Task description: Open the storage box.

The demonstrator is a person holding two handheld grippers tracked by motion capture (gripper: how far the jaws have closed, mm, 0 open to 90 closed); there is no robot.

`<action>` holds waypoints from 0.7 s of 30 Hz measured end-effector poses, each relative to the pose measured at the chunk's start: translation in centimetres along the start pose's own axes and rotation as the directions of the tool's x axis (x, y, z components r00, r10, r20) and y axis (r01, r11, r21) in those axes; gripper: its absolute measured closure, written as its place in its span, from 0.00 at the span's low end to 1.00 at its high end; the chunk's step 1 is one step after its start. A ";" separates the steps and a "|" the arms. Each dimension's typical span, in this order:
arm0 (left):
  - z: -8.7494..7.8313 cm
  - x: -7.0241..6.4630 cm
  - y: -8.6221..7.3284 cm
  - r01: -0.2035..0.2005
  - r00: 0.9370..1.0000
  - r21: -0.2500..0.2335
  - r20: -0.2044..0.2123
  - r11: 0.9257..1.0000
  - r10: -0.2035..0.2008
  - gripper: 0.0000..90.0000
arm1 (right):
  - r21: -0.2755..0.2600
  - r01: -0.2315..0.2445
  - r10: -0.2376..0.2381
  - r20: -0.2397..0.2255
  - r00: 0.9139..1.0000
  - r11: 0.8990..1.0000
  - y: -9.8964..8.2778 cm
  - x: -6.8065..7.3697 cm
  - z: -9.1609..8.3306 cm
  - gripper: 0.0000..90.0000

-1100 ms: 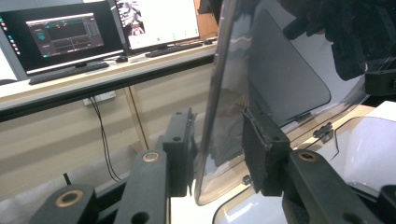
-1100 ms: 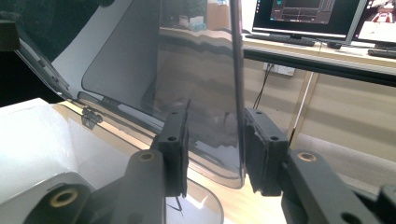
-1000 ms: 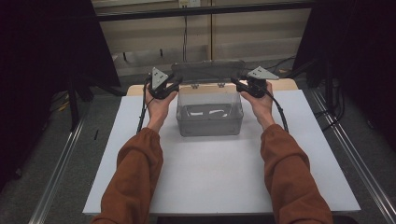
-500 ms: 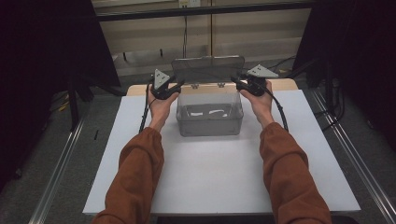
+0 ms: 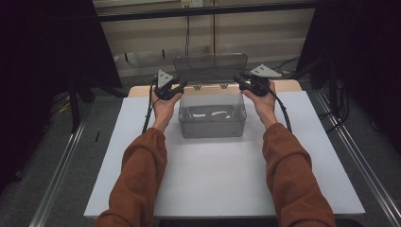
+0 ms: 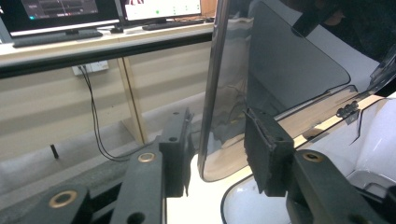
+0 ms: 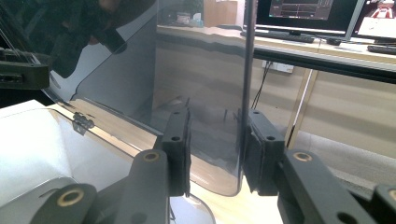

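Observation:
A clear plastic box (image 5: 213,124) stands on the white board (image 5: 227,175), with something white lying inside. Its hinged lid (image 5: 210,68) stands upright at the back. My left gripper (image 5: 178,87) is at the lid's left edge and my right gripper (image 5: 239,84) at its right edge. In the left gripper view the lid (image 6: 289,70) has its edge between the jaws of the left gripper (image 6: 217,154); they have just been closing on it. In the right gripper view the right gripper (image 7: 217,149) is shut on the rim of the lid (image 7: 205,70).
The board lies on a wooden table (image 5: 288,85) between metal rails (image 5: 59,175). Behind it run a dark crossbar (image 5: 198,10) and hanging cables (image 5: 187,33). A desk with monitors (image 6: 56,11) stands beyond. The person's brown sleeves (image 5: 142,175) reach in from below.
The lid has swung up from a low tilt to upright between the two grippers. Both hands have stayed almost in place at its sides.

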State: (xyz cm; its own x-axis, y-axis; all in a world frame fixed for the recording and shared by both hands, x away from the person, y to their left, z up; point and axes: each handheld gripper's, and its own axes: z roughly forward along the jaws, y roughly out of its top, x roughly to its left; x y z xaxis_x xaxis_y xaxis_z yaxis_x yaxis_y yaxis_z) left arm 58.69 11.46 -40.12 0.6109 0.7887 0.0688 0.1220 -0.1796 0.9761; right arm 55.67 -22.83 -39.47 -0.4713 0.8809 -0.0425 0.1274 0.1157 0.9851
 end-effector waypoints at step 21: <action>0.4 0.4 0.4 0.037 0.999 0.030 0.016 0.999 -0.038 0.77 | 0.029 -0.024 0.024 0.003 1.000 0.999 -1.3 -0.5 0.8 0.71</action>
State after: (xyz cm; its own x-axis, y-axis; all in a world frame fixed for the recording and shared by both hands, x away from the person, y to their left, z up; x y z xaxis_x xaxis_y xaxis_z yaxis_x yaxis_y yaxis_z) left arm 59.24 11.47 -39.81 0.6181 0.7856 0.0285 0.1678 -0.1673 0.9715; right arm 56.39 -23.03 -40.82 -0.4659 0.8846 -0.0194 0.1639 0.1078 0.9806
